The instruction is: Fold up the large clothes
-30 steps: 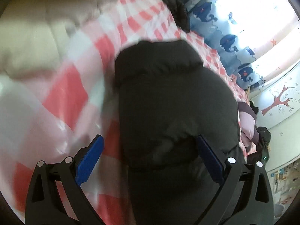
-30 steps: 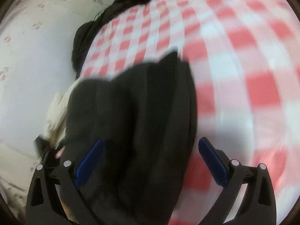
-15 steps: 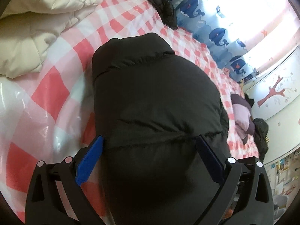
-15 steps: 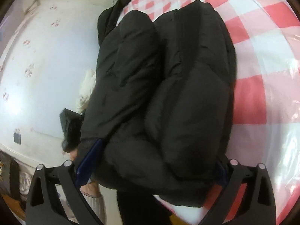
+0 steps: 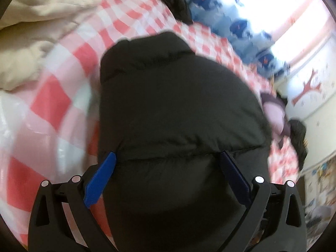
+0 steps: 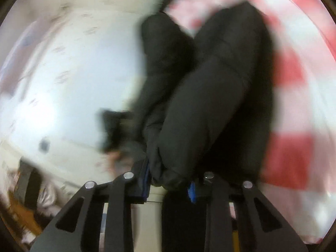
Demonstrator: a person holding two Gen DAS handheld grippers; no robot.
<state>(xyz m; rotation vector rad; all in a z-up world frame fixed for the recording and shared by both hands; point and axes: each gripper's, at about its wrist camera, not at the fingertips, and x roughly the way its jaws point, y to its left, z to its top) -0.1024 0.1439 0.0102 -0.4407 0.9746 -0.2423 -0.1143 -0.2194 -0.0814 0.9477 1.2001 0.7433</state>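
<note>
1. The bed (image 5: 52, 96), under a pink checked cover, lies ahead of both sets of jaws and carries everything; my guess is it serves as the flat folding surface.
2. The black puffy jacket (image 5: 172, 113) sits on it as a thick bundle, already doubled over. In the left wrist view it fills the gap between the jaws and runs well ahead of them; in the right wrist view it rises straight up from the jaws as two padded lobes.
3. A cream quilt (image 5: 31, 31) lies ahead and to the left of the left jaws, apart from the jacket, seemingly pushed aside to leave room.
4. The left gripper (image 5: 168, 174) stands with its jaws spread wide around the jacket's bulk. The padding bulges against both blue pads, but whether they actually press on it I cannot tell; it looks like a steadying hold.
5. The right gripper (image 6: 170, 180) has just been closing its jaws, and they now pinch the jacket's near edge, bunching the fabric, probably to lift or shift the bundle.
</note>
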